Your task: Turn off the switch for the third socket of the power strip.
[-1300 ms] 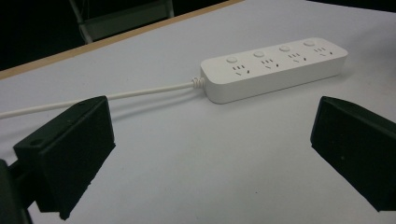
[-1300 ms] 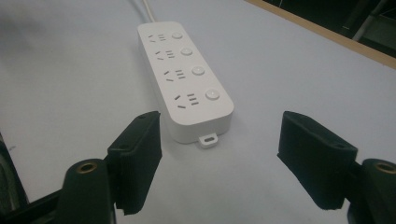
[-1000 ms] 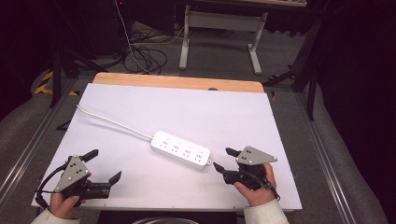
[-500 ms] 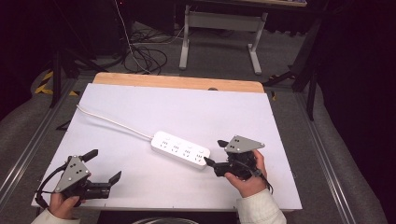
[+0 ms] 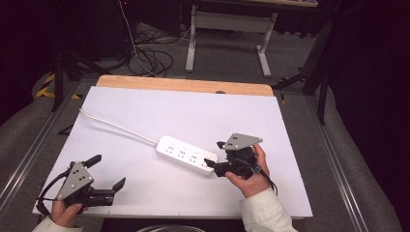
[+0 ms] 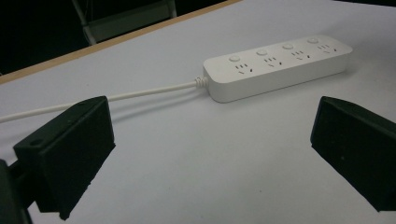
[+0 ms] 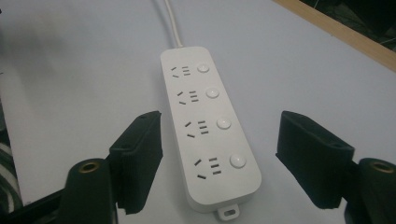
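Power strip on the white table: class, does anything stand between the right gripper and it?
Nothing visible does. The right gripper is open, its jaws either side of the near end of the power strip, pads clear of it, with only bare table around.

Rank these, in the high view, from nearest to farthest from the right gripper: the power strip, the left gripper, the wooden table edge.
Measured from the right gripper:
1. power strip, just left of its jaws.
2. wooden table edge, along the far side.
3. left gripper, at the near left corner.

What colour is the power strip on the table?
White power strip, with white buttons; clearest in the right gripper view.
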The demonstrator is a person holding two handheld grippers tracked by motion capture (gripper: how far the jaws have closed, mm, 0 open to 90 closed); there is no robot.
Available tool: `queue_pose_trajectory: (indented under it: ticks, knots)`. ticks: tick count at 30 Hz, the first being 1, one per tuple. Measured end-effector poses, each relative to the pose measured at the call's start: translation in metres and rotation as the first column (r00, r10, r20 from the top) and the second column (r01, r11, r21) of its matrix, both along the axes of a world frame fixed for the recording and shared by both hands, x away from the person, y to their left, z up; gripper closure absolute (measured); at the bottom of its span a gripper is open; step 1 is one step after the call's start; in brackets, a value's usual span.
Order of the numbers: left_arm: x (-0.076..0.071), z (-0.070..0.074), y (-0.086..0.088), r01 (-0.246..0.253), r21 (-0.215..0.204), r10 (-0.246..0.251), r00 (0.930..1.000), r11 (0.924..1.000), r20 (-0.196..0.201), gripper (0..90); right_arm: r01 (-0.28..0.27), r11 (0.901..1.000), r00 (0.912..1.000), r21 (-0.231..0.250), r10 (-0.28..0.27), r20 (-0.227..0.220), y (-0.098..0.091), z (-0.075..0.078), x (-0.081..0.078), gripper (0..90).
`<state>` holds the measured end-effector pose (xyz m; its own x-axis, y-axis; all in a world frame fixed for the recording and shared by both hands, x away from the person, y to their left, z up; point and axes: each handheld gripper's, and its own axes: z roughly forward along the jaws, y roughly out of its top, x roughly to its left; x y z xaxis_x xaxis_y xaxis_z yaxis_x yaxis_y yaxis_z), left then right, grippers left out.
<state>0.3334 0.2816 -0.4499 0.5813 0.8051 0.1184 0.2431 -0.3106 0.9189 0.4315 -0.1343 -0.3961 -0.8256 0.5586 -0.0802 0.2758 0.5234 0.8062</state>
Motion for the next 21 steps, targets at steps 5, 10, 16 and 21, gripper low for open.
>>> queue_pose_trajectory:
  ticks: [5,10,16,21]
  knots:
    - [-0.003,0.0,0.002,-0.015,0.007,0.015,0.9999,0.9999,0.0,0.1,-0.004,0.9991,0.9999,-0.042,0.004,0.016,0.004,0.006,0.003,48.3]
    - [-0.005,0.0,0.002,-0.028,0.017,0.028,0.9996,0.9995,0.003,0.1,-0.014,0.9966,0.9998,-0.081,0.015,0.016,0.012,0.012,0.01,64.5]
    - [-0.005,-0.001,0.002,-0.027,0.015,0.027,0.9996,0.9995,-0.001,0.1,-0.047,0.9969,0.9972,-0.063,0.043,-0.061,0.018,0.013,0.022,80.5]
    - [-0.005,0.0,0.003,-0.025,0.015,0.025,0.9997,0.9996,-0.001,0.1,-0.041,0.998,0.9928,-0.049,0.035,-0.114,0.025,0.012,0.033,90.0]
